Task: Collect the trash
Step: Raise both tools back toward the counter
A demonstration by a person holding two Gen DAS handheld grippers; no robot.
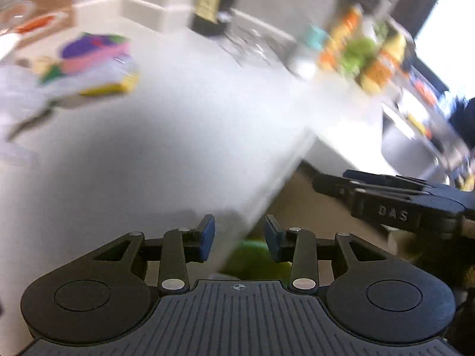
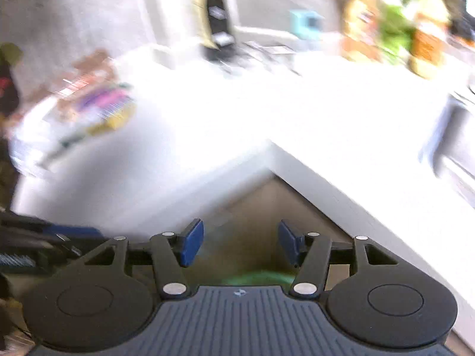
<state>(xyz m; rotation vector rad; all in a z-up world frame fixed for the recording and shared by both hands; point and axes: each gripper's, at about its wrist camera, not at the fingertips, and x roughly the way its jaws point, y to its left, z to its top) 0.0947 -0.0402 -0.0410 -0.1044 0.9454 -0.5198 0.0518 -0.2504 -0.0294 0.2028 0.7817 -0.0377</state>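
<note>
Both views are motion-blurred. My left gripper (image 1: 240,238) is open and empty, at the front edge of a white L-shaped counter (image 1: 184,124). My right gripper (image 2: 240,243) is open and empty over the counter's inner corner (image 2: 271,145). A heap of colourful wrappers and a clear bag (image 1: 95,59) lies far left on the counter; it also shows in the right wrist view (image 2: 101,106). A green blurred object (image 1: 252,258) sits low beneath the left gripper, and something green (image 2: 255,279) shows below the right gripper. The right gripper's body (image 1: 400,204) shows at the right of the left wrist view.
A dark appliance (image 1: 216,3) stands at the back by the wall. Bottles and green produce (image 1: 365,56) crowd the back right. A brown board with something orange (image 1: 41,17) lies far left. A sink or metal basin (image 2: 457,148) is at the right. A teal box (image 2: 305,23) sits behind.
</note>
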